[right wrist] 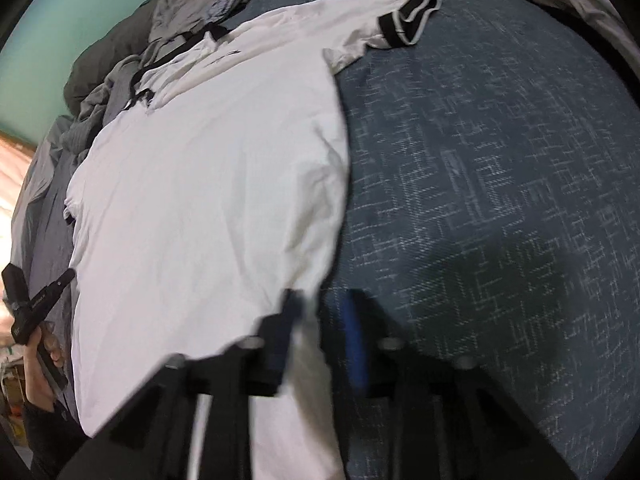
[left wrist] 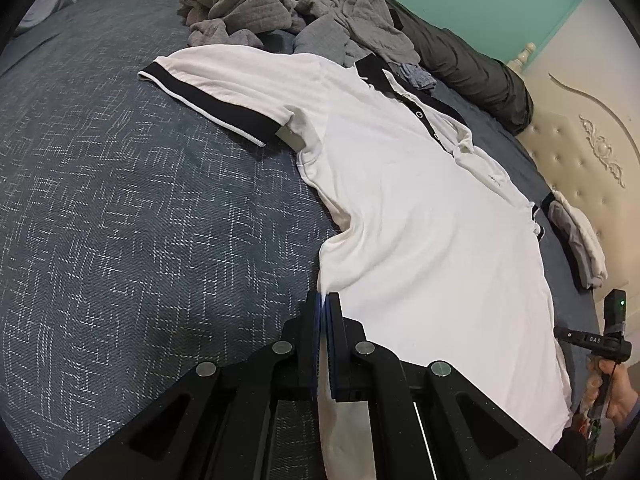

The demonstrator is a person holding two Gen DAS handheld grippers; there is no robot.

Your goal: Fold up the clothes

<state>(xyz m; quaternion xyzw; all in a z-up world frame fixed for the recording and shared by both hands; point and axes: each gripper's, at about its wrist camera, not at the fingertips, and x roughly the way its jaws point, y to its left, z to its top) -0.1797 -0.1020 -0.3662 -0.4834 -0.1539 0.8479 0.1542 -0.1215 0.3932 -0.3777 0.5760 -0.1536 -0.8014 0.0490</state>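
**A:** Starting with the left wrist view: what is seen?

**B:** A white polo shirt (left wrist: 408, 208) with black collar and black sleeve bands is laid flat, front up, on a blue patterned bedspread (left wrist: 120, 208). The left gripper (left wrist: 325, 312) is pressed together on the shirt's hem corner; white fabric is caught between the pads and runs back under the fingers. One sleeve is spread out to the far left. Beyond the collar, a heap of grey clothes (left wrist: 280, 12) is piled against a dark rolled quilt (left wrist: 472, 64). A folded white garment (left wrist: 580, 244) is set near the cream headboard (left wrist: 580, 152). The other handheld tool is seen at the right edge, held in a hand; its fingers are out of view.

**A:** Right wrist view?

**B:** Motion blur is present. The right gripper (right wrist: 326, 320) is spread apart, with the shirt's (right wrist: 208, 208) other hem corner lying between the fingers (right wrist: 354, 344); contact with the pads cannot be told. The shirt's second sleeve is seen at the top, resting on the bedspread (right wrist: 500, 200). The grey clothes (right wrist: 192, 4) are seen beyond the collar.
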